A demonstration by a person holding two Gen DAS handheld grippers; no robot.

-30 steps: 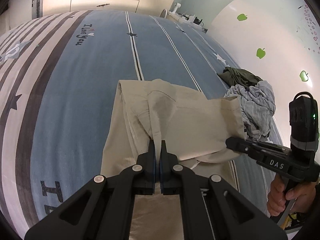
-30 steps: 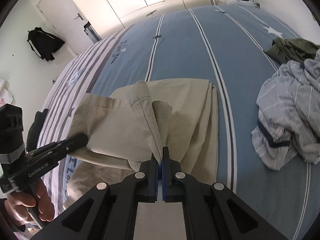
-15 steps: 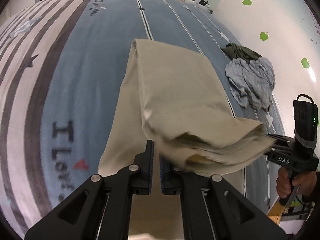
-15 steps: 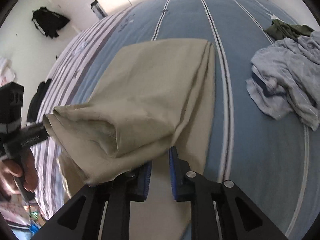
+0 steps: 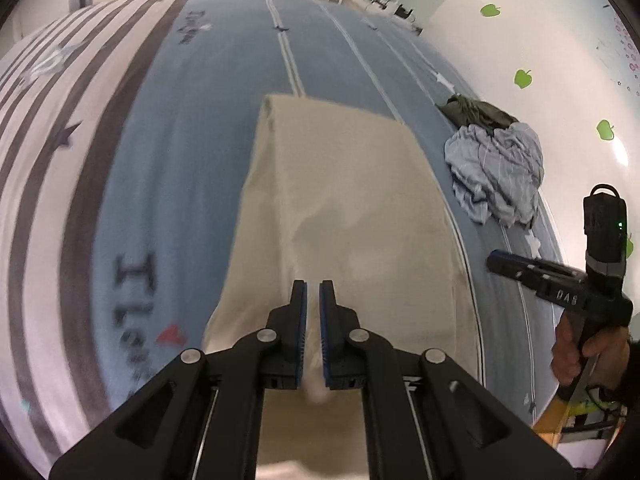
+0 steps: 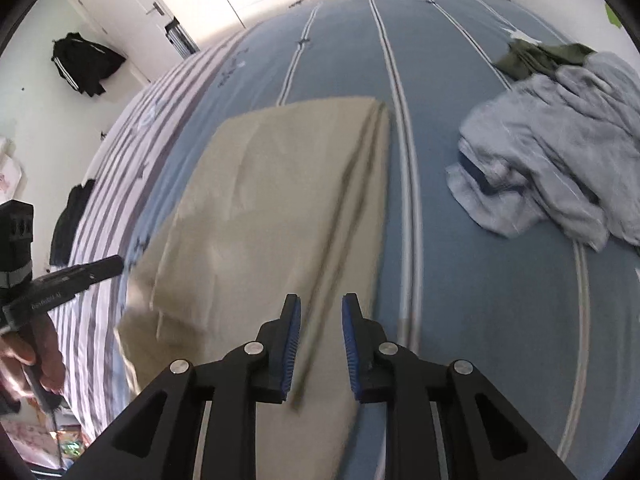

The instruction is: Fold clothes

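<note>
The jaws of the left gripper [image 5: 313, 294] are standing almost closed with only a thin slit between the blue pads, and nothing is visibly pinched there. The beige garment [image 5: 344, 216] is lying below and beyond them, filling the middle of that frame. The jaws of the right gripper [image 6: 318, 308] have just been opening and are now standing apart with a clear gap. No cloth is gripped between them; the folded right edge of the beige garment [image 6: 280, 184] is running under that gap toward the upper centre of the frame.

The garment is resting folded on the blue striped bedspread [image 5: 192, 152], reaching from the lower centre to the middle of both views. In the left wrist view, the right gripper is showing at the right edge, clear of the cloth. A heap of grey striped clothing [image 6: 560, 140] is lying at the upper right of the right wrist view, apart from the beige piece, with a dark green garment [image 6: 540, 56] just behind it.
</note>
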